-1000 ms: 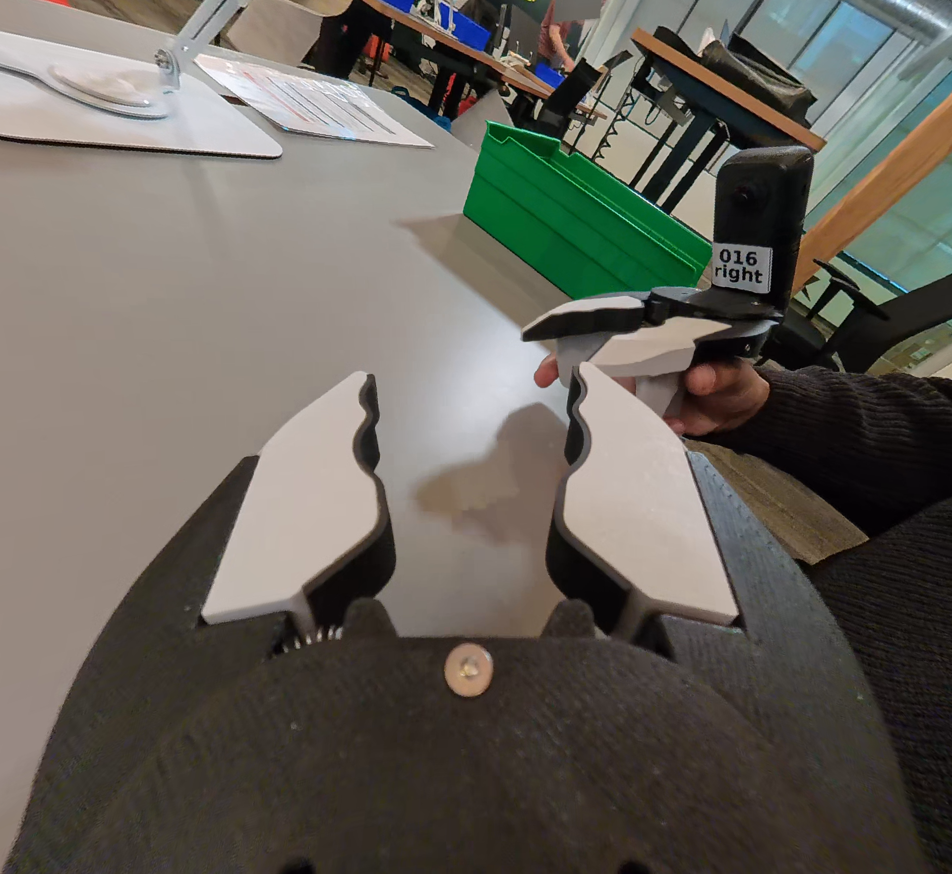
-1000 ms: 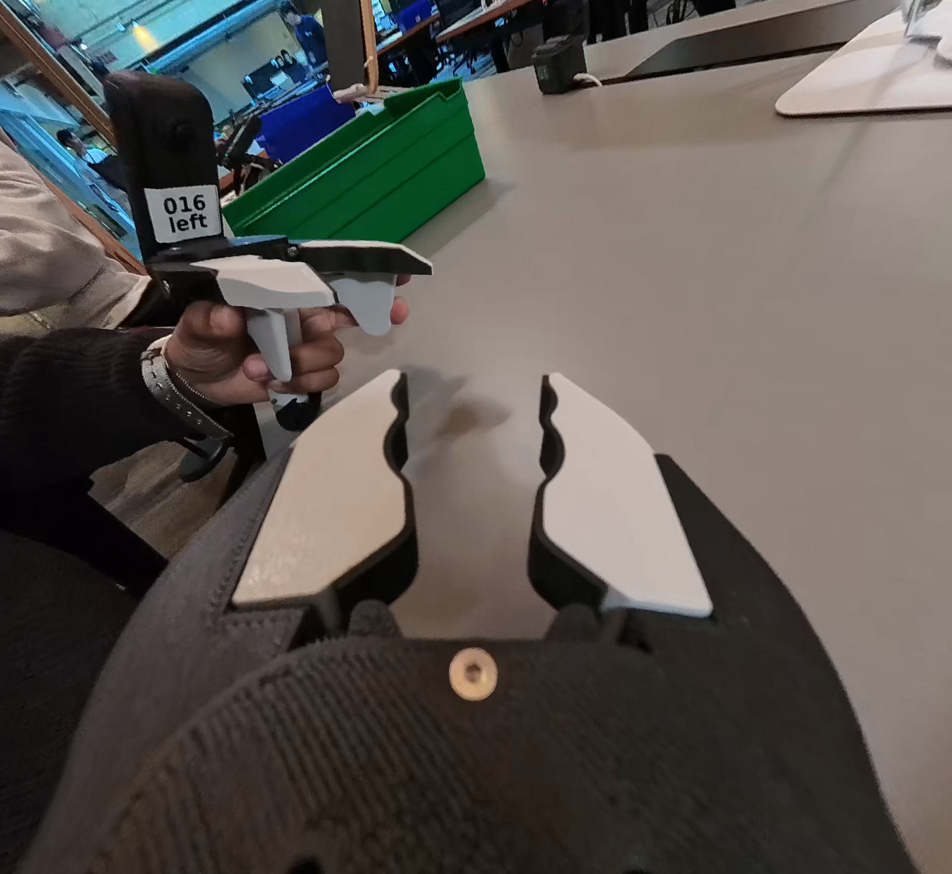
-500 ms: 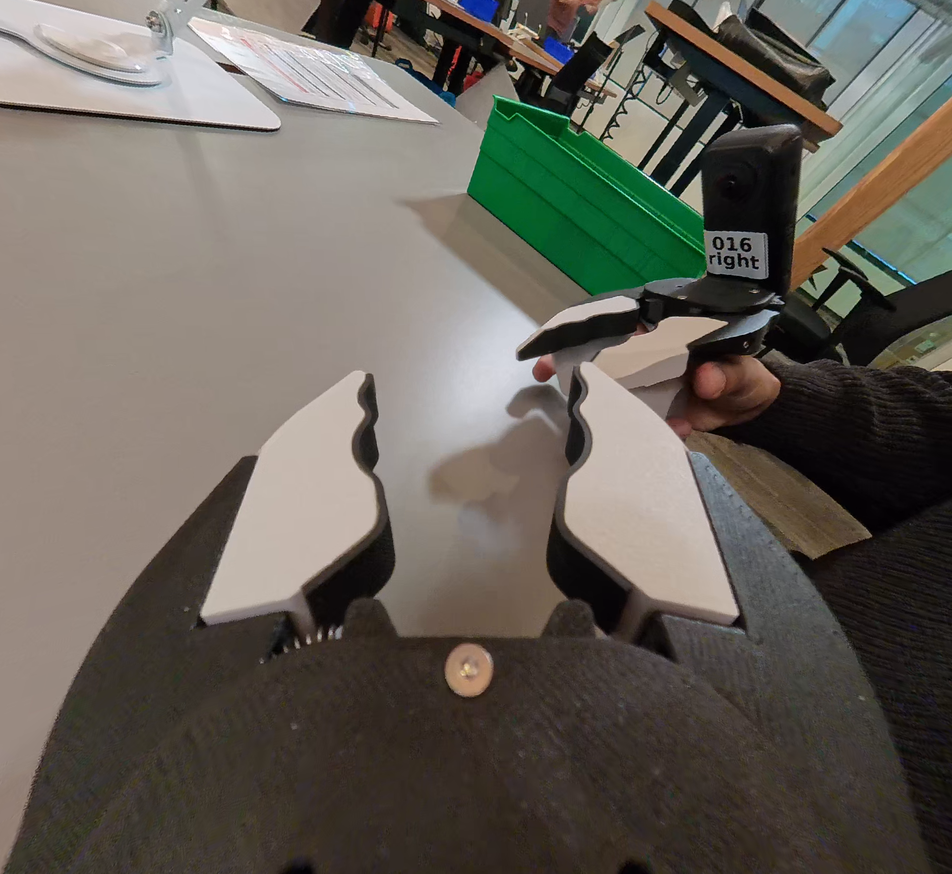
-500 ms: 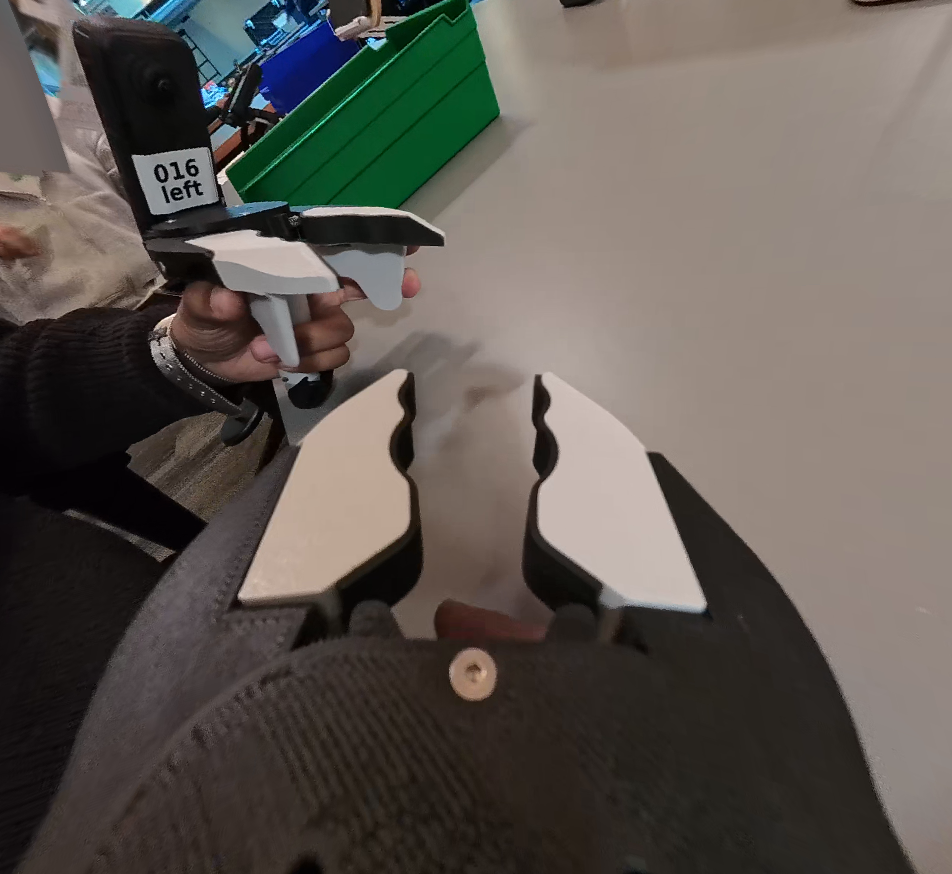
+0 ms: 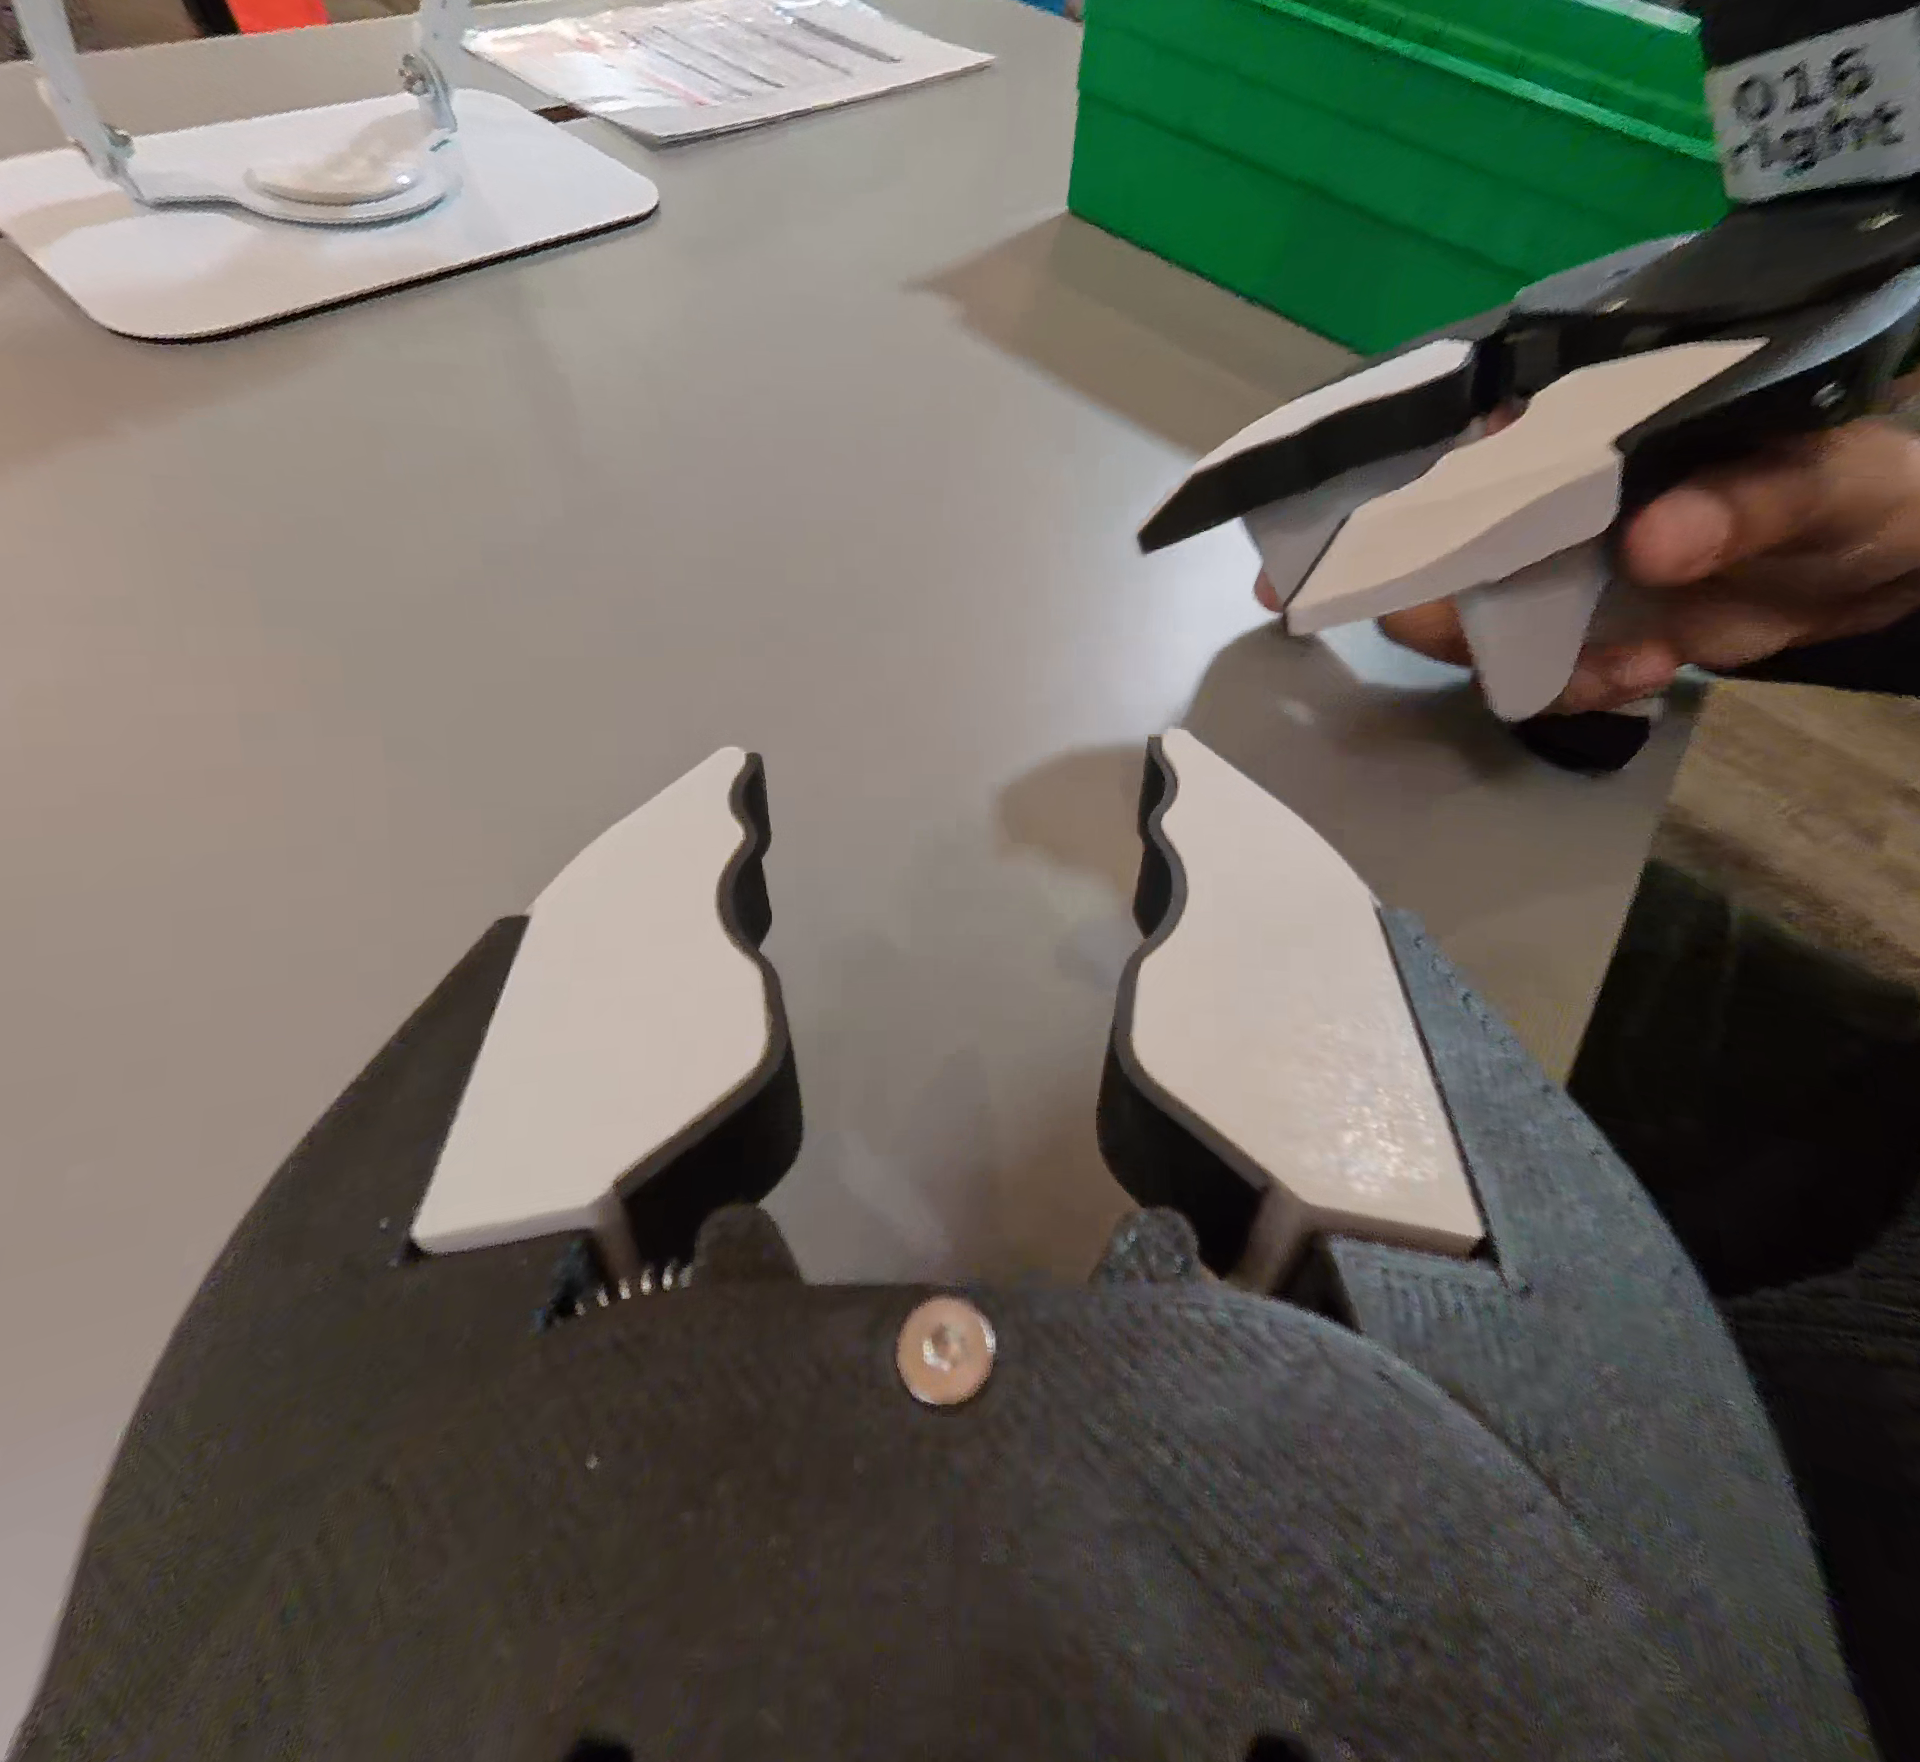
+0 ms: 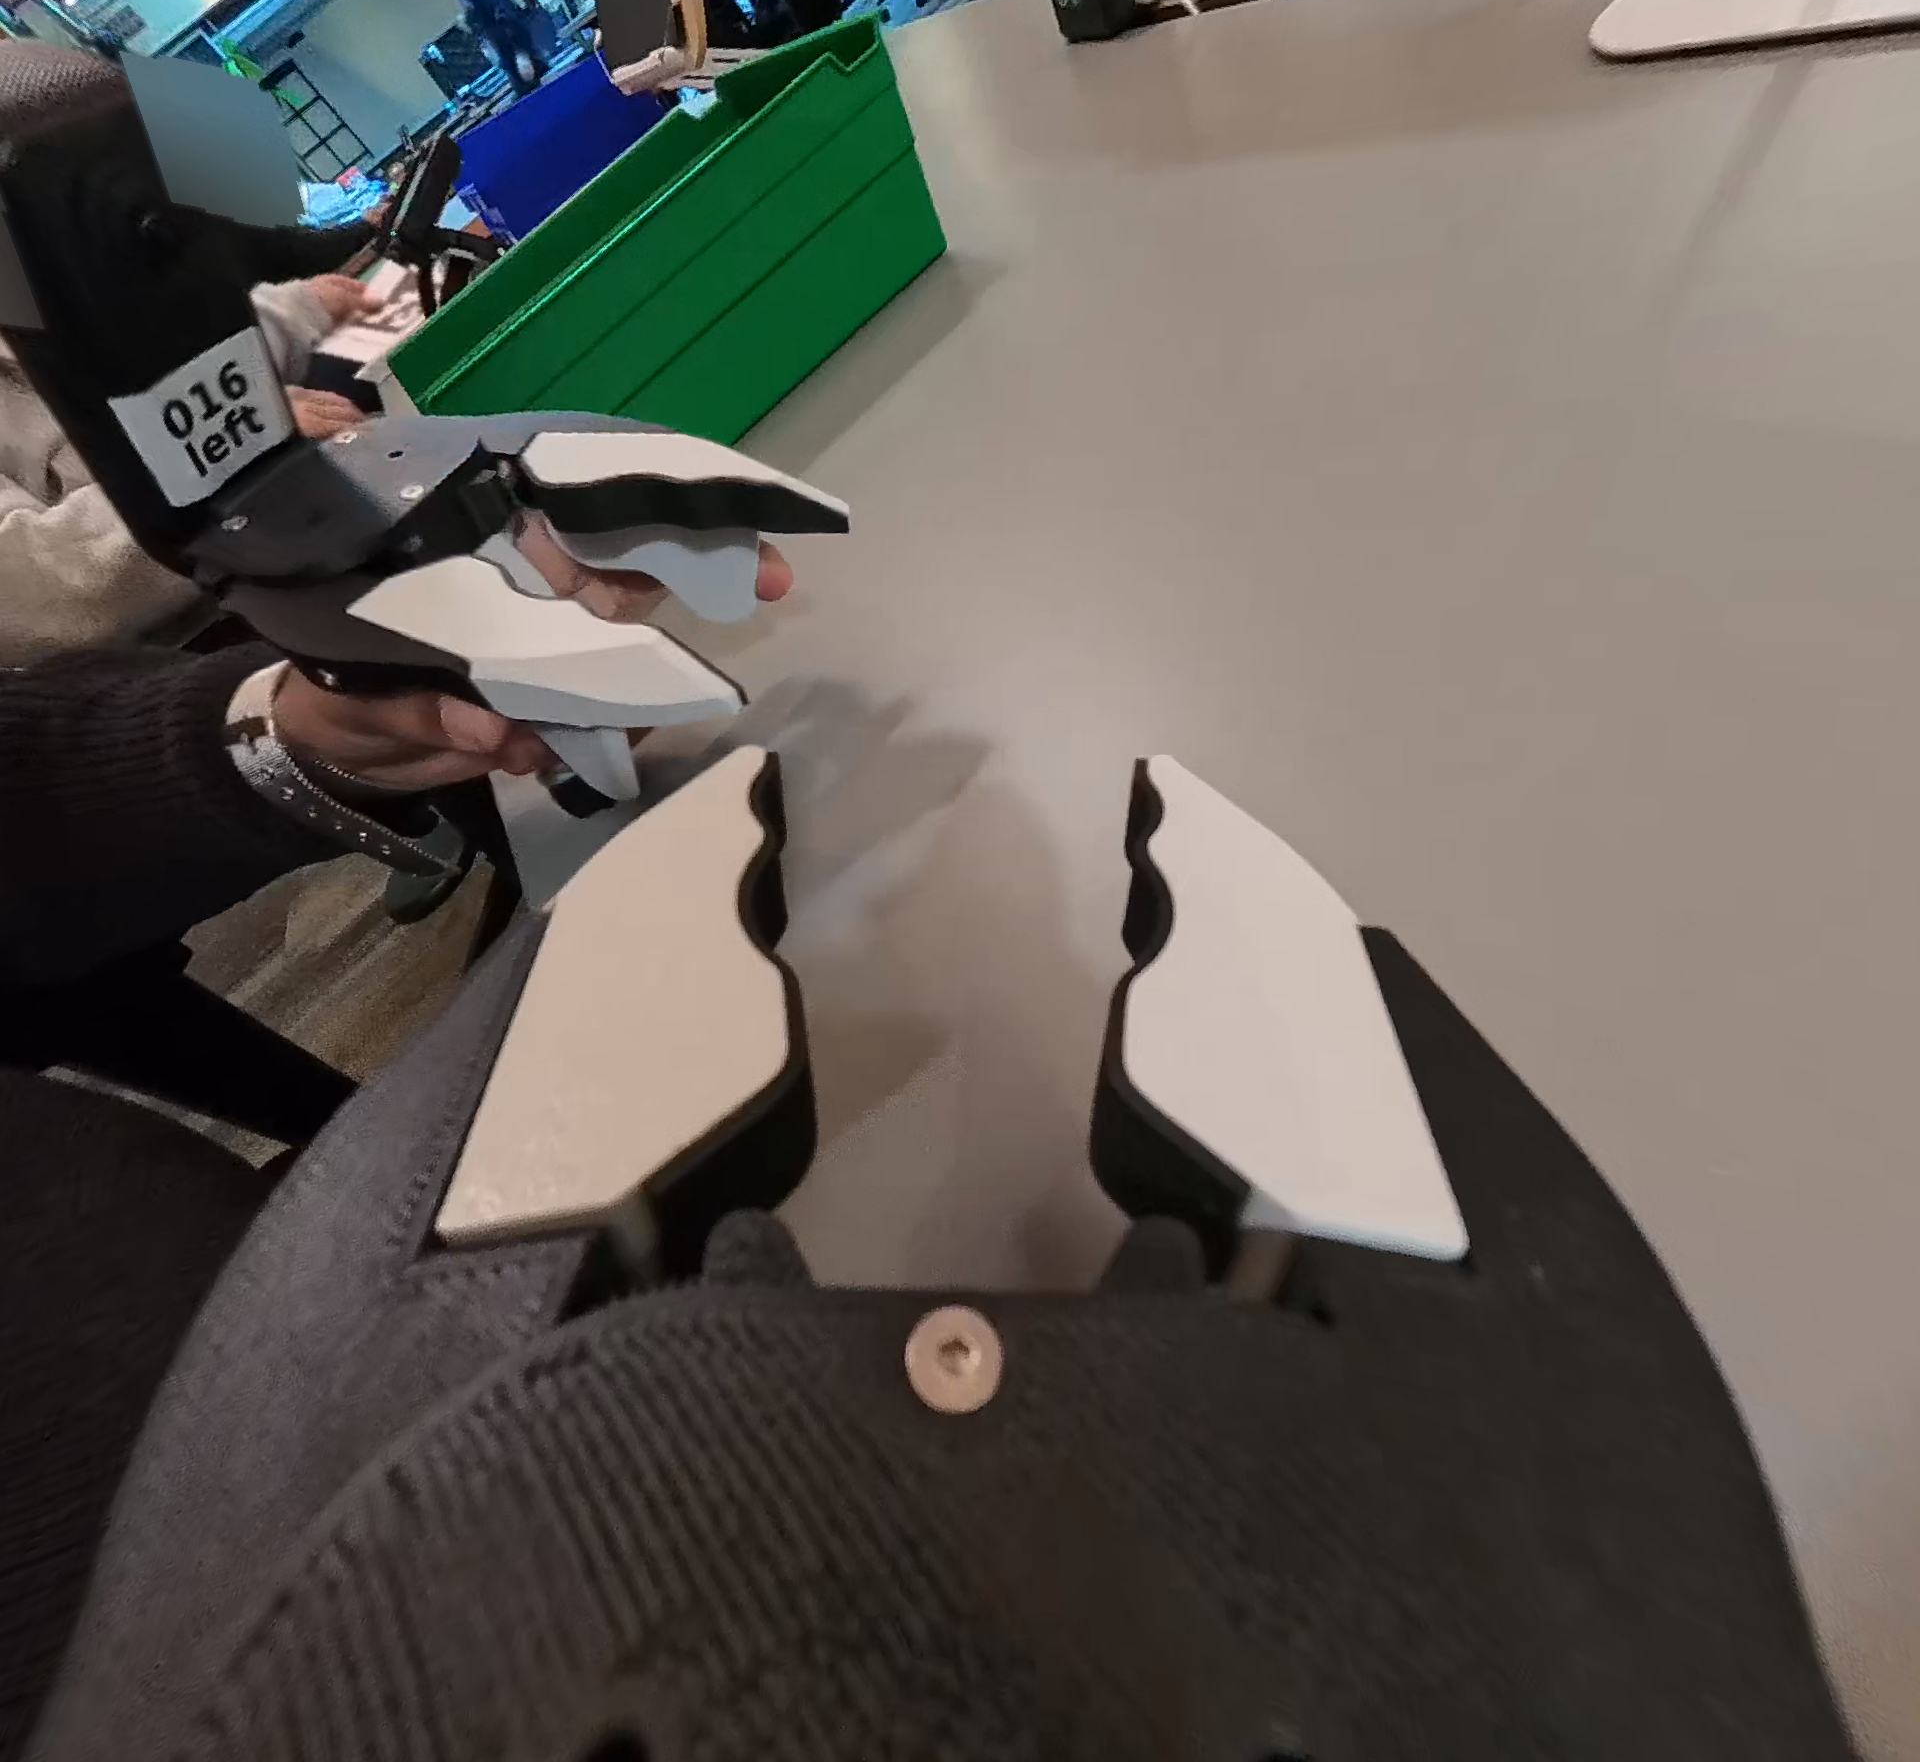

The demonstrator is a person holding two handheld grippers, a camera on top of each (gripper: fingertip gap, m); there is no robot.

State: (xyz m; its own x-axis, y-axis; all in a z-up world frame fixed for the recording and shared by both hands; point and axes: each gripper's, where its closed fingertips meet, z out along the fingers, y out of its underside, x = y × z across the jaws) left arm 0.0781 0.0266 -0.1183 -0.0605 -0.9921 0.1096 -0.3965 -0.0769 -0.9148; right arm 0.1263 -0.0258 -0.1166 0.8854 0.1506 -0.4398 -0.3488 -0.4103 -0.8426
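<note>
Left wrist view is looking forward and down along its own fingers, sitting low and close over the grey table (image 5: 540, 569), facing the green bin (image 5: 1351, 143) and white stand base (image 5: 312, 226). Right wrist view is sitting equally low, facing the same table (image 6: 1403, 486) and bin (image 6: 707, 258) from the opposite side. Each is catching the other gripper nearby.
</note>
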